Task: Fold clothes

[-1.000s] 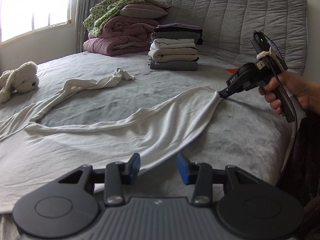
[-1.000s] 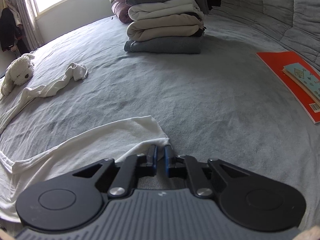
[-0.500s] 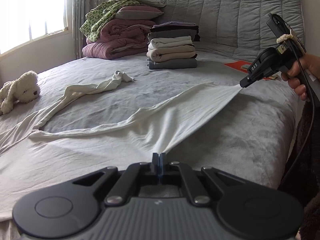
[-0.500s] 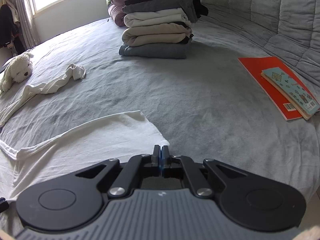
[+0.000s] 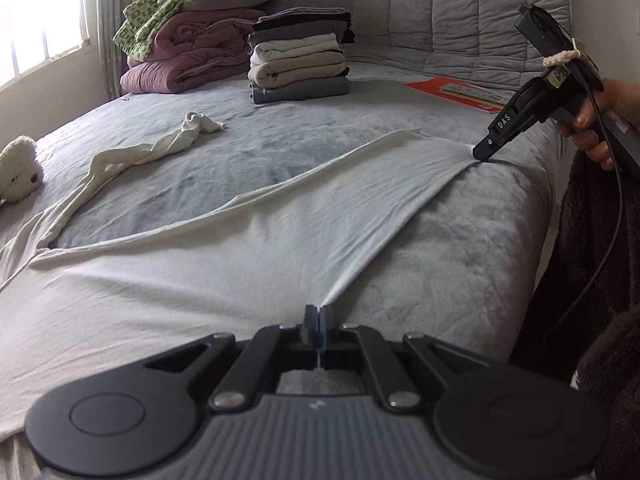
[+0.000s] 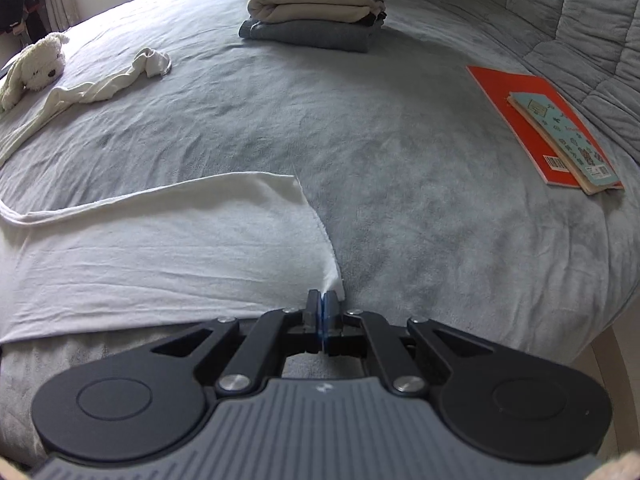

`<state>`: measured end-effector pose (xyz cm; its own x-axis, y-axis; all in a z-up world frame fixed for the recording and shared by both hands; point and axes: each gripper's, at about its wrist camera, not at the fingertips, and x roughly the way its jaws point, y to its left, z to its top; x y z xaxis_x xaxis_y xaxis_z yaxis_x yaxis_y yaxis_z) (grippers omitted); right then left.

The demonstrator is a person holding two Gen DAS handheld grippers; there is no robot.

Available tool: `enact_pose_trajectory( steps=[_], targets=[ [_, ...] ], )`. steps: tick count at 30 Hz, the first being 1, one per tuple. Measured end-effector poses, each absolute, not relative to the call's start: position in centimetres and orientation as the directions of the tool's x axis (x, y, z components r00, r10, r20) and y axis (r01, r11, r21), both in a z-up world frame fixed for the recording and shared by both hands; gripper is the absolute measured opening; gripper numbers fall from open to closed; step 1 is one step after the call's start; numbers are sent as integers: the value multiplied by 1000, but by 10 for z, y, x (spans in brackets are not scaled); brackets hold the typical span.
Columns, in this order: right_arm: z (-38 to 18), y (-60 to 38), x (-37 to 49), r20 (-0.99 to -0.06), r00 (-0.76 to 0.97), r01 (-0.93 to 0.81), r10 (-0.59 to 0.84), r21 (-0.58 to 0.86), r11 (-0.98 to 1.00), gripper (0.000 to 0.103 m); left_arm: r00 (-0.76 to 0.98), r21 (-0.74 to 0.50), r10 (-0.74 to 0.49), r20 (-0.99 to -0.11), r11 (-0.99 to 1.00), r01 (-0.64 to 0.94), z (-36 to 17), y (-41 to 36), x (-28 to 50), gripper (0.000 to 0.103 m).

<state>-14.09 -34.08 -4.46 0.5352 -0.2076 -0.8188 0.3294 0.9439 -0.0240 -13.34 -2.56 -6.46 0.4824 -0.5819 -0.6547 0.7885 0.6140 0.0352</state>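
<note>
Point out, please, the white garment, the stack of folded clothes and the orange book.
white garment (image 5: 224, 264): left wrist view, middle of the spread cloth.
stack of folded clothes (image 5: 298, 66): left wrist view, a beige middle layer.
orange book (image 6: 508, 108): right wrist view, bare cover.

Left gripper (image 5: 319, 314) clamped tight, fingers pointing toward 12 o'clock; right gripper (image 6: 321, 305) likewise pinched, held by bare hand (image 5: 600, 120) at 2 o'clock.

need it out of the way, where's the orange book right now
In the right wrist view, the orange book lies far right on the bed, under a teal booklet, near the headboard.
</note>
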Motion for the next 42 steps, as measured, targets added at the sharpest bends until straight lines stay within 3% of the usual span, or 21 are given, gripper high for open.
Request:
enact_pose_trajectory(
  steps=[1,5,8,15,22,27,30,33,35,37,42],
  targets=[
    [-42,-341,-140,-815,545,319,-197,-16,947,8,463,10,-590,-662,610,792,-61,-24,-130,3],
    [-28,-341,-132,-793,588,282,-160,15,959,34,424,-55,-620,-660,603,796,-42,-17,-120,16],
    [-20,-337,-122,-778,617,242,-113,52,969,34,436,-62,-616,-656,620,782,-30,-11,-105,18],
    [-26,-274,-84,-768,625,-1,144,184,983,34,488,-6,-533,-692,679,734,-32,-11,-47,22],
    [-46,-212,-52,-757,584,-227,294,196,954,34,468,-85,-528,-709,722,686,-57,-9,-4,22],
    [-53,-206,-40,-702,649,-234,295,184,955,34,488,-153,-568,-663,741,654,-62,-5,7,22],
    [-56,-208,-31,-664,700,-206,262,164,965,34,587,-142,-528,-614,805,576,-67,-2,11,22],
    [-59,-216,-25,-639,743,-149,201,135,980,24,650,-137,-479,-590,853,504,-72,3,14,23],
    [-60,-223,-22,-626,764,-109,158,116,987,24,665,-137,-469,-581,862,488,-70,6,14,24],
    [-54,-234,-26,-606,787,-69,117,102,992,25,675,-132,-464,-574,866,483,-66,7,12,33],
    [-41,-264,-41,-568,823,29,13,66,997,38,675,-118,-474,-566,857,502,-64,6,5,36]
  ],
)
